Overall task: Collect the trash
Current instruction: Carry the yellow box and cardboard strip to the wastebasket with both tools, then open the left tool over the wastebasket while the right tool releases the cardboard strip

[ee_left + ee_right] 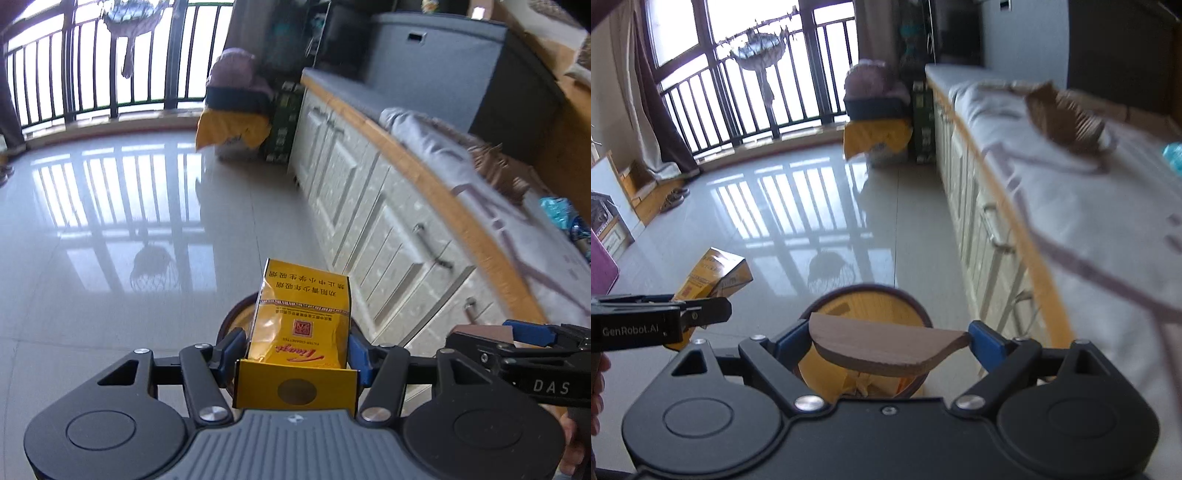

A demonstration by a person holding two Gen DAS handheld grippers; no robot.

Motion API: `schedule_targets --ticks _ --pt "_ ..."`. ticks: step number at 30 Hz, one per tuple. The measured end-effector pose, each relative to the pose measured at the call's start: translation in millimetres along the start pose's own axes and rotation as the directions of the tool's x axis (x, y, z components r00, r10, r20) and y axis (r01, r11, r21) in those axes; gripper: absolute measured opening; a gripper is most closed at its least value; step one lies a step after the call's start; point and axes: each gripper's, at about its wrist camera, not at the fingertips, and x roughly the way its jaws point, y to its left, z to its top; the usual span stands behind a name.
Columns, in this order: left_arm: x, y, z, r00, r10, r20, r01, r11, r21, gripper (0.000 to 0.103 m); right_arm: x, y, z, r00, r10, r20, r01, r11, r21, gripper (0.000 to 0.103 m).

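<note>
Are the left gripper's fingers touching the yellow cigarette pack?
Touching. The left wrist view shows both blue fingers pressed against the sides of the yellow cigarette pack, no gap.

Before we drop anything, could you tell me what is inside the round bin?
The round bin has a yellow lining and some crumpled pale trash at its bottom; the wooden piece covers the rest.

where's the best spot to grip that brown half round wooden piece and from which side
Grip the wooden piece across its long span, one pad on each narrow end, coming in from the straight-edged side with its flat face up. It is thin and wide, so the ends give the pads firm edges. The right gripper holds it this way now, over the round bin.
</note>
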Motion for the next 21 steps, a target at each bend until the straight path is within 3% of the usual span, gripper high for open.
schedule_targets --ticks 4,9,21 --pt "31.0 12.6 -0.1 1.000 -0.002 -0.028 0.001 1.000 -0.023 0.059 39.8 -0.9 0.2 1.000 -0.002 -0.030 0.002 1.000 0.004 0.092" --pt "69.8 21.5 9.5 0.998 -0.018 -0.058 0.015 0.999 -0.047 0.059 92.4 1.7 -7.2 0.995 -0.026 -0.099 0.016 0.995 -0.099 0.092" --pt "158.1 18.6 29.2 0.976 -0.116 -0.183 0.109 0.993 -0.047 0.059 166.9 -0.4 -10.8 0.963 0.109 -0.246 -0.132 0.988 -0.082 0.092"
